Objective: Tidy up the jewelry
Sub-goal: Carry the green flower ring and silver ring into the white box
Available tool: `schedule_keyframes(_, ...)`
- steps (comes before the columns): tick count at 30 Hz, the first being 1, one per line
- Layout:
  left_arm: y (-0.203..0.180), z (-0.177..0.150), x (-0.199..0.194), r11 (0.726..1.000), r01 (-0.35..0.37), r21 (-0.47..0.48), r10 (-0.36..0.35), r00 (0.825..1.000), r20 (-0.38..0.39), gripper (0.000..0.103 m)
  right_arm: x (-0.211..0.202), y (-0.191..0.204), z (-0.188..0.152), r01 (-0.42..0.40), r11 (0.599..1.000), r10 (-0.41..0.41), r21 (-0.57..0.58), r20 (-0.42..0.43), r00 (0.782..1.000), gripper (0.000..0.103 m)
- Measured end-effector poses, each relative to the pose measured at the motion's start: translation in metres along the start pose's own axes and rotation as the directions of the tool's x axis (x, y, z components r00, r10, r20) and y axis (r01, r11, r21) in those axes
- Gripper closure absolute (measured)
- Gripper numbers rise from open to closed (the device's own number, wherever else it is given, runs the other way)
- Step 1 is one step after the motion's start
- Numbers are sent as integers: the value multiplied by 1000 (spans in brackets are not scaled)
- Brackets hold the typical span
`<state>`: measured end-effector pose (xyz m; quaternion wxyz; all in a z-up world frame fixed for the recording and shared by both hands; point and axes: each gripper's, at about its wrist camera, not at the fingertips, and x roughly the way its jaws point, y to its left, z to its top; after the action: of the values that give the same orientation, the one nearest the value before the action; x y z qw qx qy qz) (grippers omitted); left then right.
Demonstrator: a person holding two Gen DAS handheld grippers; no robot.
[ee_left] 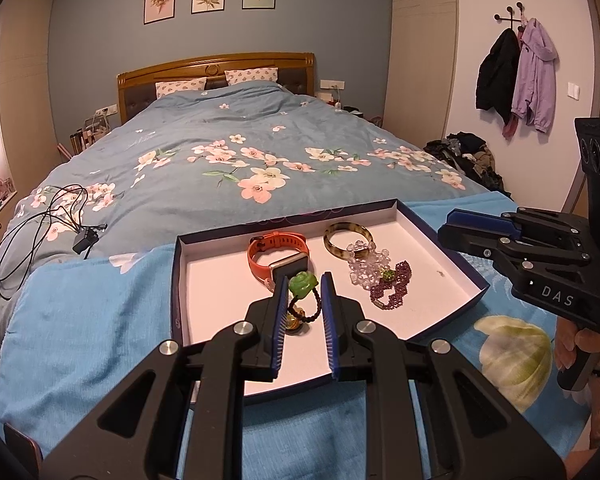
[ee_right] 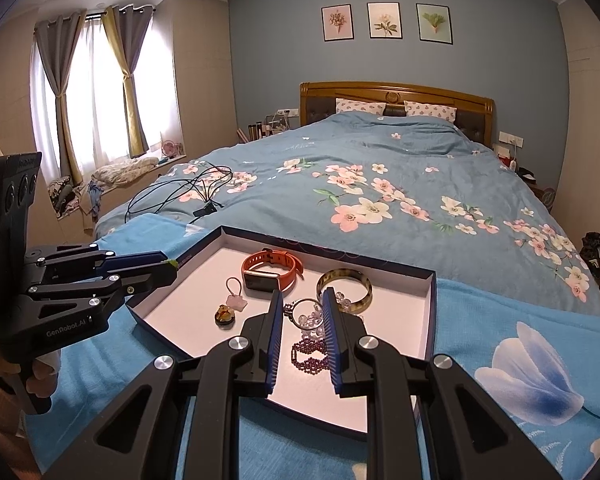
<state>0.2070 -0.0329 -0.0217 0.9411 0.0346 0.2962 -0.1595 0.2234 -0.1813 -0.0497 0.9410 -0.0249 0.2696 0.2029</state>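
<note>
Left gripper (ee_left: 304,280): clamped by its ribbed blue pads on a green carved rose (ee_left: 302,285), glossy and petal-cut, held above the left part of the tray. Below the rose, a loop of small dark round beads (ee_left: 314,308); cannot tell whether hanging free or touching the tray floor.

Right gripper (ee_right: 303,294): pads narrowly apart, nothing pinched between them, poised over the right side of the tray above the bead strands. Gripped at its black plastic handle by a hand (ee_left: 572,344).

Shallow rectangular cardboard tray (ee_left: 176,280), dark blue outside, plain white inside, set on a bright blue terry towel (ee_left: 80,320) at the foot of a bed under a blue cotton duvet (ee_left: 220,160) printed with pink and cream blossoms.

Inside the tray:
- orange smartwatch (ee_left: 278,238), rubbery strap curled in a loop, rectangular metal case, toward the back centre;
- mottled tortoiseshell bangle (ee_left: 346,226), smooth and rigid, just right of the watch;
- clear faceted bead strand (ee_left: 362,264), heaped against the bangle's near edge;
- purple bead bracelet (ee_left: 392,288), woven wide and flat, touching the clear beads;
- amber-coloured rounded pendant (ee_right: 224,314) and pale pink flower charm (ee_right: 236,300) on a thin cord loop, side by side at the left.
</note>
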Motion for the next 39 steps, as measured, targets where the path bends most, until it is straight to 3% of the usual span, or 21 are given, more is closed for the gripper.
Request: schedule_keyframes(39,8,3,39,999,-38,-34,36,998,-59,86,26,-13,-4,3,999,-1,38,-53,999,85)
